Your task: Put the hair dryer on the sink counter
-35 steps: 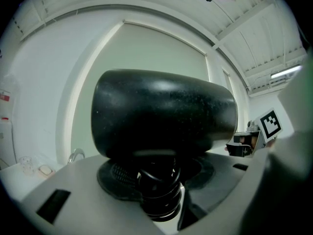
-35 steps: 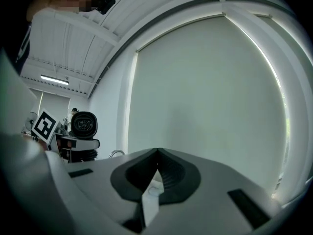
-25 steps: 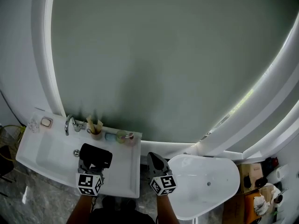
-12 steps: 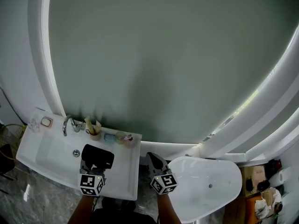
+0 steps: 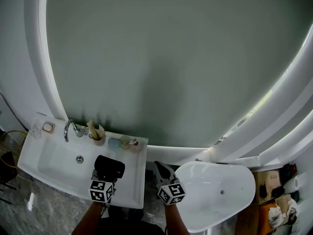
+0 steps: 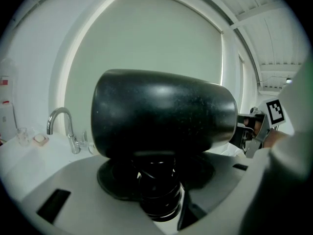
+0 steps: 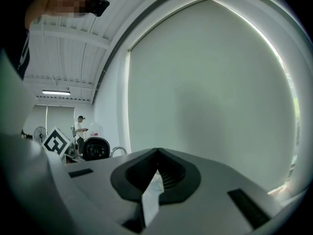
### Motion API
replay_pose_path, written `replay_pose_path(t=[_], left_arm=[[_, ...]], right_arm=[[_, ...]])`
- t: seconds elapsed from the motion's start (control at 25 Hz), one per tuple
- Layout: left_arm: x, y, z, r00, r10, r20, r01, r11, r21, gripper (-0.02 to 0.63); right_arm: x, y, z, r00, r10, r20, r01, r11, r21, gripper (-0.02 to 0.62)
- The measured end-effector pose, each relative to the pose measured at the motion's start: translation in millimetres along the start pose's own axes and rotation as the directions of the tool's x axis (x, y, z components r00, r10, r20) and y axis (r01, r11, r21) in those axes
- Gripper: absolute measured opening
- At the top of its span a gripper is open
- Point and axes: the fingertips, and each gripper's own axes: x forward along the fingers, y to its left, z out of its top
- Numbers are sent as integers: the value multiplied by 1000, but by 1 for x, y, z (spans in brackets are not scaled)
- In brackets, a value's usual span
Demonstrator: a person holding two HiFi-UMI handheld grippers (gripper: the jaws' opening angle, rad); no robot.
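The black hair dryer (image 5: 110, 167) is held just over the right part of the white sink counter (image 5: 133, 176). My left gripper (image 5: 107, 176) is shut on its handle; in the left gripper view the barrel (image 6: 161, 114) lies crosswise above the jaws and fills the middle. I cannot tell whether the dryer touches the counter. My right gripper (image 5: 161, 167) hangs to the right of the counter's edge, shut with nothing in it, its jaws meeting at a point (image 7: 156, 154). From the right gripper view the dryer (image 7: 96, 148) shows at the far left.
A chrome faucet (image 5: 68, 128), a cup of toothbrushes (image 5: 99, 139) and small jars (image 5: 128, 143) line the counter's back edge. The basin drain (image 5: 79, 159) lies left of the dryer. A white bathtub (image 5: 230, 199) stands to the right. A grey blind fills the arched window behind.
My left gripper has carried the hair dryer a little to the right, over the counter's right part. The right gripper has hardly moved.
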Motion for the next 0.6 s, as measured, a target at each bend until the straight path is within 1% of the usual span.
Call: replay_pose_path(t=[0.12,0.24,0.32,0.44,0.6], left_arm=[[16,-5,-29,996,-16,-91,10,998,-65,207],[34,-8,-56,985,-29,-168,6,991,-136,207],[47,-7,-73,974,-21,-225,-11,990,-142,207],[63,-6,-99,951,-10,-309,-35,990,-138,207],[84,-4,-123,920,-11,-392,-52,987,-150,207]], right_arm=[[-4,1,-7,1000,8,-7,-8,999,35,28],[-7,3,-15,1000,14,-21,-13,999,48,29],[-9,2,-20,999,14,-29,-13,998,54,29],[-13,0,-25,999,10,-37,-7,998,62,29],[-18,-5,-33,999,1,-51,3,997,76,29]])
